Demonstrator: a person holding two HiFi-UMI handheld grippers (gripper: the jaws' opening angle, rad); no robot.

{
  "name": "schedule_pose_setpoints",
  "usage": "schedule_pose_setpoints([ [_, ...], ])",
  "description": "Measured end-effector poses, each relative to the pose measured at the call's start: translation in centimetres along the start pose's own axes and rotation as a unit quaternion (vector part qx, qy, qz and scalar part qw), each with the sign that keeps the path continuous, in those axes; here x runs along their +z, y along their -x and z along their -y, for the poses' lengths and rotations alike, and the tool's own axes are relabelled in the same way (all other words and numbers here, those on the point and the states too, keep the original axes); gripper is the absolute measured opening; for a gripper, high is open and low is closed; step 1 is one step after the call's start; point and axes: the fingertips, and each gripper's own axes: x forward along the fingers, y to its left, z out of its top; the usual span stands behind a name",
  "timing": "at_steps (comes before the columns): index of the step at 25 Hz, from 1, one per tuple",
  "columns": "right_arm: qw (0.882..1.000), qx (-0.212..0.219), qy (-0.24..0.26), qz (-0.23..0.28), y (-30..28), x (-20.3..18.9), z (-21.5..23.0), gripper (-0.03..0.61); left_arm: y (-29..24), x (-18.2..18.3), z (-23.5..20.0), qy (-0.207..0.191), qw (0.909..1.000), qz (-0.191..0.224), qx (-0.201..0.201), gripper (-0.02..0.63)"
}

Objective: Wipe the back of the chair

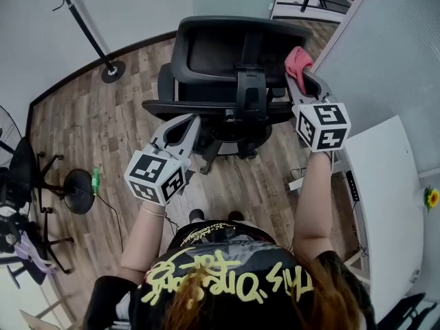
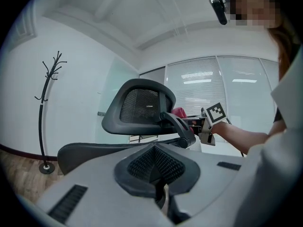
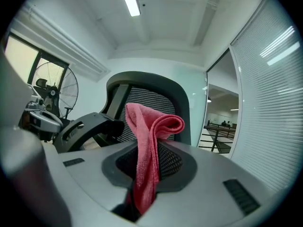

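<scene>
A black office chair (image 1: 227, 53) with a mesh back stands in front of me, its back toward me. My right gripper (image 1: 302, 81) is shut on a pink cloth (image 1: 297, 62), held at the right edge of the chair back. In the right gripper view the cloth (image 3: 149, 150) hangs folded from the jaws, with the mesh back (image 3: 151, 105) close behind it. My left gripper (image 1: 184, 130) sits shut and empty near the chair's lower left, by the armrest (image 1: 172, 107). The left gripper view shows the chair back (image 2: 139, 110) and the right gripper (image 2: 208, 126) beyond.
A coat stand (image 1: 110, 69) rises at the far left on the wood floor. A floor fan (image 1: 24, 177) stands at the left. A white desk (image 1: 385, 198) runs along the right side, close to my right arm. Glass walls lie behind the chair.
</scene>
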Motion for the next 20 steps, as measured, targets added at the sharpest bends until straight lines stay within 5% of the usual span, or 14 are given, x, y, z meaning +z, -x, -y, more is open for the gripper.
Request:
schedule_pose_setpoints([
  [20,0.999,0.014,-0.037,0.009,0.0,1.8,-3.8,0.063,1.4,0.1,-2.5,0.006,0.9995,-0.001,-0.032,-0.006],
])
